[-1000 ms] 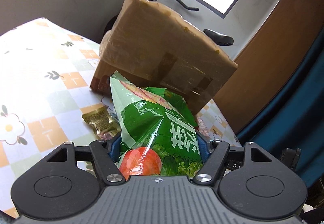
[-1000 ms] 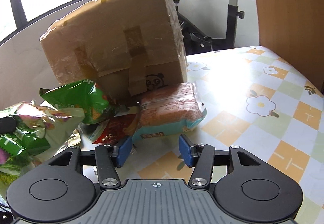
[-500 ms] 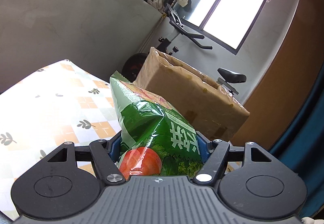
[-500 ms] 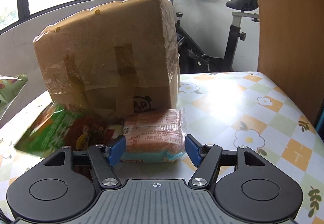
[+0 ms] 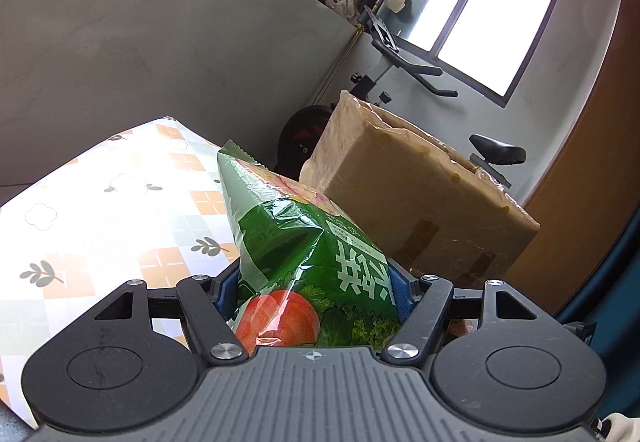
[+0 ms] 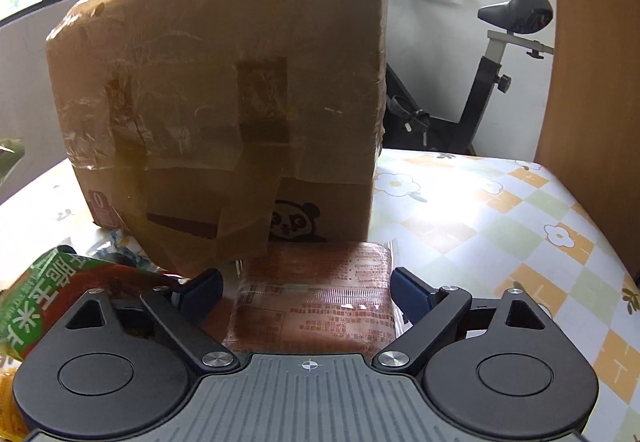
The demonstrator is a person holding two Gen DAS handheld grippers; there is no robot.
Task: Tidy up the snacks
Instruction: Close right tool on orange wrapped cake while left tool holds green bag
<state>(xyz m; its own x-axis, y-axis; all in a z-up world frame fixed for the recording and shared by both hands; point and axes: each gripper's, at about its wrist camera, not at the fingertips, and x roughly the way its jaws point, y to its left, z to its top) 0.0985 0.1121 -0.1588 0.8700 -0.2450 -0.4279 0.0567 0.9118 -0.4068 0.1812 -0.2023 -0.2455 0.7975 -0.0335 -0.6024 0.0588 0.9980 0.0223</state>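
My left gripper [image 5: 312, 290] is shut on a green snack bag [image 5: 304, 242] printed with a tomato and white characters, held up above the table with the taped cardboard box [image 5: 412, 194] behind it. In the right wrist view, my right gripper [image 6: 306, 290] has its jaws opening around a clear-wrapped orange-brown snack pack [image 6: 320, 290] that lies on the table against the foot of the cardboard box [image 6: 224, 102]. The blue pads stand off both sides of the pack. A green and red snack bag [image 6: 44, 290] lies at the left.
The table wears a cloth [image 6: 500, 210] with orange checks and flowers, bare to the right of the box. A wooden panel [image 6: 592, 62] rises at the right edge. An exercise bike [image 6: 492, 82] stands behind the table. Another green bag's tip [image 6: 10, 154] shows at far left.
My left gripper lifted the green bag and tilted up, so the box now sits lower and farther. My right gripper moved in over the orange-brown pack, closer to the box, and its jaws spread wider.
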